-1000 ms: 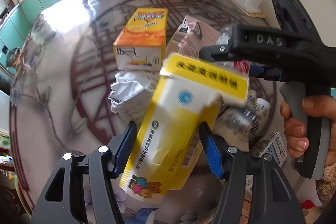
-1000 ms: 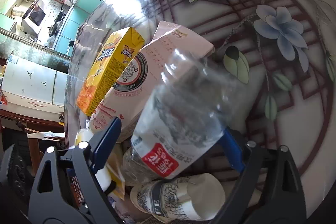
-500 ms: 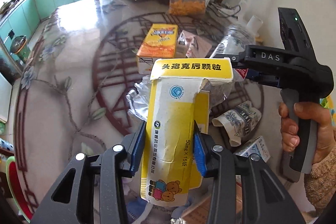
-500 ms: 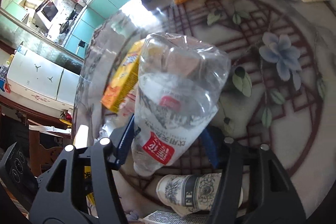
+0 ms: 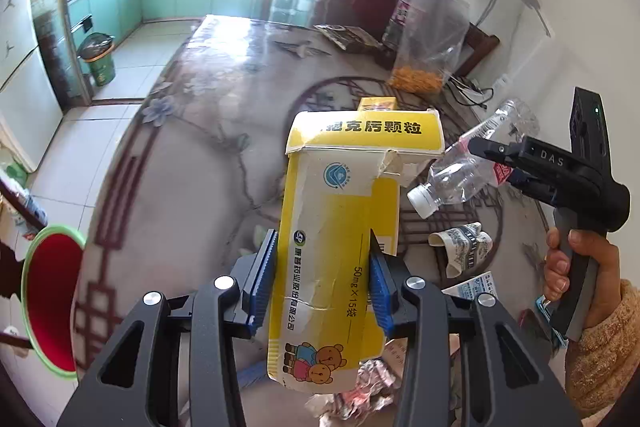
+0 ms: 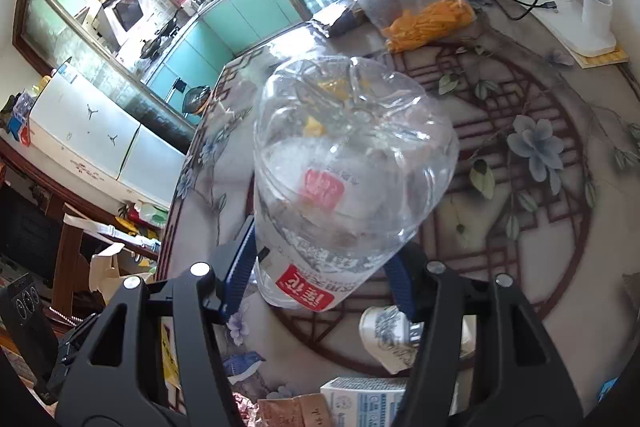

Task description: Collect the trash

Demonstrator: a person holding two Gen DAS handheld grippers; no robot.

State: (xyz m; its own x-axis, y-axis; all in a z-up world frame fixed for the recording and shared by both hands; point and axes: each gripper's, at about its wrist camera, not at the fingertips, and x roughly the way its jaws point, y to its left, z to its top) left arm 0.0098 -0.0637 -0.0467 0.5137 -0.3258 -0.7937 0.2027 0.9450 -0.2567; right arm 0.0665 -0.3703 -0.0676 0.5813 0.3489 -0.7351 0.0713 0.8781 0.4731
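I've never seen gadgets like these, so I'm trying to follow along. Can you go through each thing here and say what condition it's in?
Left gripper: shut on the box.
Yellow box: torn, top flap open, held off the table.
Right gripper: shut on the bottle.
Plastic bottle: capped, dented, looks empty, held up.
Paper cup: crushed, lying on the table.
Clear bag: standing on the table, orange contents at the bottom.
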